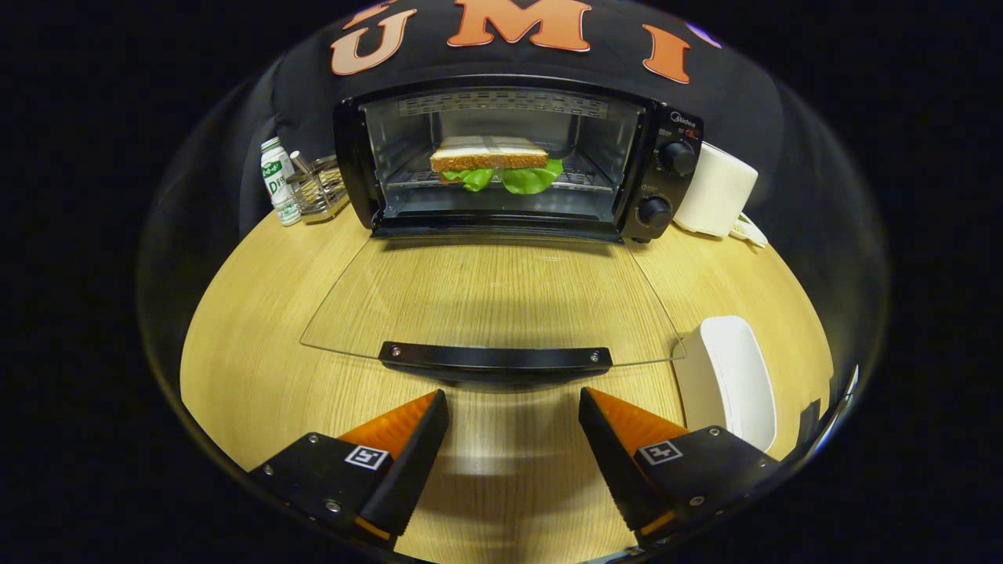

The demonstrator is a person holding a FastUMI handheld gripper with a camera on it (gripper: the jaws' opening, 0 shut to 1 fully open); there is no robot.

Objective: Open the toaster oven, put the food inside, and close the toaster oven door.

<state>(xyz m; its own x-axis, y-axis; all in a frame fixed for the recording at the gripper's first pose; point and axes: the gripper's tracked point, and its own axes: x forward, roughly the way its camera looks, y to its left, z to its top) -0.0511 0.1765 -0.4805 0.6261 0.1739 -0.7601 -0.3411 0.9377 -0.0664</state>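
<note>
Gripper (513,431) nearest of all, fingers spread wide apart, holding nothing, hovering low over the near edge of the wooden table (251,368). Just ahead of the fingertips: black door handle (495,359), bolted along the front edge of the glass door (494,290), which is folded all the way down and lying flat over the tabletop, grain showing straight through it. Off to the right of the handle, close to the table's right edge, an empty white dish (733,380), presumably where the food started out, though can't say for sure. Further back, toaster oven (517,160) sitting at the far edge, cavity wide open, two knobs (666,184) stacked on its right panel. Sandwich (490,163) already parked on the wire rack inside, bread on top, green lettuce poking out underneath, roughly centred on the rack. Left of the oven near the far-left corner, a small white bottle with green print (277,182) and a wire holder (317,188) right beside it. Right of the oven, a white roll of something like paper towel (717,196), touching or nearly touching the oven's side, hard to tell which. So, progress-wise: opening done, food in, looks like two of three steps ticked off. Only closing left. Probably a matter of getting the fingers under or around that handle and swinging the door up until it shuts against the oven front. Worth watching for the handle slipping off mid-swing.
</note>
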